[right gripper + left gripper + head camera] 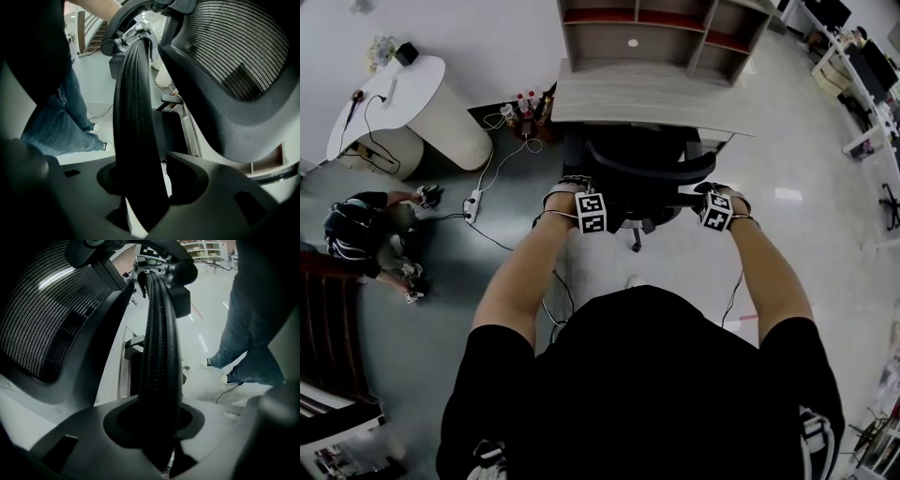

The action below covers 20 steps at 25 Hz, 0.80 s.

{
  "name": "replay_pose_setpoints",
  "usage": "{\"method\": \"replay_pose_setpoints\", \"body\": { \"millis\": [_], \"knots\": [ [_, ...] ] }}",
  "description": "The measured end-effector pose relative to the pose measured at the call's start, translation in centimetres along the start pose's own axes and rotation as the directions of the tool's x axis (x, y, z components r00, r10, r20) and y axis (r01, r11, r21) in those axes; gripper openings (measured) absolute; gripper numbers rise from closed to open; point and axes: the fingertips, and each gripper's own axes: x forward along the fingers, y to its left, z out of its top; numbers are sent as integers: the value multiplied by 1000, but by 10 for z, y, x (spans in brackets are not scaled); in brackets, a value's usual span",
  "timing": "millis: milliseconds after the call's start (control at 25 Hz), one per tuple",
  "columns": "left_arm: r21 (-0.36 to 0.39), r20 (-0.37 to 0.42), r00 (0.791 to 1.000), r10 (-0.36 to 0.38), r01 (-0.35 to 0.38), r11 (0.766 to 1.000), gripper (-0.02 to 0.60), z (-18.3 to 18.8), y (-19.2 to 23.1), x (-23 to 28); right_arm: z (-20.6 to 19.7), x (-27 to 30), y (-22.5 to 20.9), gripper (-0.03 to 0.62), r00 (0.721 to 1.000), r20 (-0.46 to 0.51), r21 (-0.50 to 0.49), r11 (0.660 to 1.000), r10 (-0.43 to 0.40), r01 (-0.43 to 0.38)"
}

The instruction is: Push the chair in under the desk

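Note:
A black mesh office chair (637, 169) stands tucked at the front edge of the pale wooden desk (647, 103), its seat partly under the top. My left gripper (581, 192) is at the left side of the backrest. In the left gripper view that gripper (157, 427) is shut on the ribbed black backrest rim (159, 357), which fills the space between the jaws. My right gripper (712, 192) is at the backrest's right side. There the rim (133, 117) passes between the jaws of this gripper (140, 187) with a pale sliver of space beside it, so they stand open around it.
A shelf unit (661, 28) sits on the desk. Bottles (525, 105), a power strip (472, 204) and cables lie on the floor left of the chair. A white rounded table (412, 103) and a crouching person (366, 234) are further left. More desks line the right wall.

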Motion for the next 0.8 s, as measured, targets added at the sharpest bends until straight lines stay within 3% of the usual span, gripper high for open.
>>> {"method": "replay_pose_setpoints", "body": {
  "millis": [80, 240, 440, 600, 800],
  "knots": [
    [-9, 12, 999, -33, 33, 999, 124, 2, -3, 0, -3, -2, -2, 222, 1000, -6, 39, 999, -3, 3],
    [-46, 37, 991, -128, 129, 991, 221, 2, -16, -7, 1, -22, -6, 261, 1000, 22, 101, 995, -15, 13],
    [-139, 131, 989, -71, 89, 986, 262, 3, -9, -37, 0, -59, -7, 261, 992, 100, 235, 971, -78, 53],
    [-293, 246, 969, -19, 93, 951, 262, 0, -10, -68, 14, -95, -4, 256, 968, 189, 374, 923, -164, 83],
    [-451, 353, 933, 74, 100, 887, 262, -5, -14, -102, 47, -125, 10, 224, 935, 248, 406, 903, -255, 139]
  ]
}}
